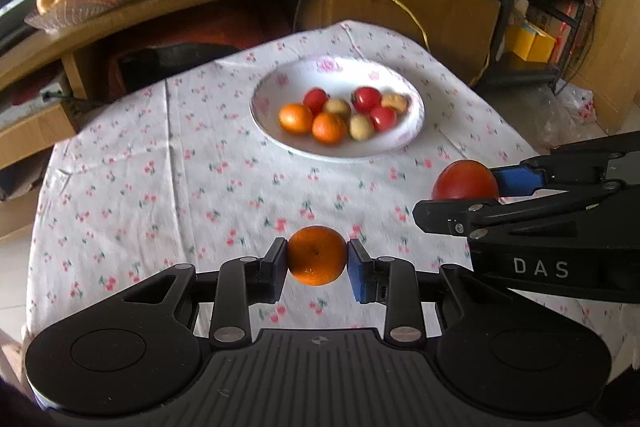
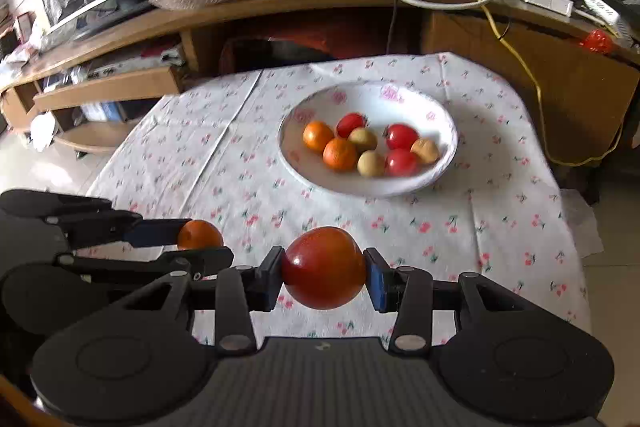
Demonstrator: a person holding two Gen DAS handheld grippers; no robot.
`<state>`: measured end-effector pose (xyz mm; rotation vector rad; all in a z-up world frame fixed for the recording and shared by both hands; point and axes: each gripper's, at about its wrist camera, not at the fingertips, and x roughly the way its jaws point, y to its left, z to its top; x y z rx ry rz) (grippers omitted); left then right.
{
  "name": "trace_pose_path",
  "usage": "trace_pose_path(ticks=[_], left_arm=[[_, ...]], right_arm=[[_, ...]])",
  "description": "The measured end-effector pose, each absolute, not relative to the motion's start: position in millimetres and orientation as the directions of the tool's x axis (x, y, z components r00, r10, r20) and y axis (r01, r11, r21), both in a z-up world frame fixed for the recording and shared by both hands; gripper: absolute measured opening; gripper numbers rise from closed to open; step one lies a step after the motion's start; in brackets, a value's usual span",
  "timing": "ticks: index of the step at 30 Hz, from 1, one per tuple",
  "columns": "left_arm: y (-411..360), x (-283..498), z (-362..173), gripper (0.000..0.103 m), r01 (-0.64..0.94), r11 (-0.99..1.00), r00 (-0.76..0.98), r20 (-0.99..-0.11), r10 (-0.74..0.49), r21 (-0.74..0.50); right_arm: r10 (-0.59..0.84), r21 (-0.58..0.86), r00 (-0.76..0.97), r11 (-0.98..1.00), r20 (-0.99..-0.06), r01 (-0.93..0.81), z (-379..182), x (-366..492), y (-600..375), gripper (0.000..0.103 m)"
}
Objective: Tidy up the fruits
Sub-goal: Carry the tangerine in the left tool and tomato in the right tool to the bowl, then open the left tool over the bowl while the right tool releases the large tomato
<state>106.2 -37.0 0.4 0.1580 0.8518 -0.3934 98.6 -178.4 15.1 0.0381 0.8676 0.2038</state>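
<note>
An orange (image 1: 317,255) is being gripped by the left gripper (image 1: 317,259), with both pads pressed against its sides. The orange is small and round, with a glossy dimpled skin and a dark stem mark facing the camera. It is being held above the table (image 1: 180,163), over the near edge.

A tomato (image 2: 324,267) is being gripped by the right gripper (image 2: 325,273), its jaws being closed on the fruit's left and right sides. The tomato is deep red, smooth and shiny, with a bright highlight on its upper left, and is larger than the orange. It is being held above the near part of the table, toward the right edge, beside the left gripper.

The table is being covered by a white cloth (image 2: 500,227) printed with small red cherries. A white plate (image 2: 448,123) with pink flowers on its rim is being carried near the far edge. In the plate, two small oranges are being seen at the left, three red tomatoes and three pale tan fruits at the middle and right, all close together.
</note>
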Motion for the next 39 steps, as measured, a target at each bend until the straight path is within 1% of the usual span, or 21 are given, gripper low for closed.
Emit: trace_pose_path(ticks=[18, 29, 39], left_arm=[[-69.1, 179.2, 15.4, 0.038, 0.376, 0.926, 0.657, -0.713, -0.244, 0.029], [-78.4, 222.9, 1.5, 0.038, 0.356, 0.934, 0.639, -0.732, -0.236, 0.01], [-89.1, 235.8, -8.7, 0.038, 0.361, 0.933, 0.627, -0.74, -0.243, 0.0]], right_arm=[[0.139, 0.119, 0.681, 0.99, -0.719, -0.077, 28.9, 172.0, -205.7, 0.043], [0.116, 0.083, 0.669, 0.993, -0.734, -0.081, 10.1, 222.4, -215.7, 0.043], [0.095, 0.078, 0.652, 0.995, -0.752, -0.056, -6.7, 245.0, -228.2, 0.043]])
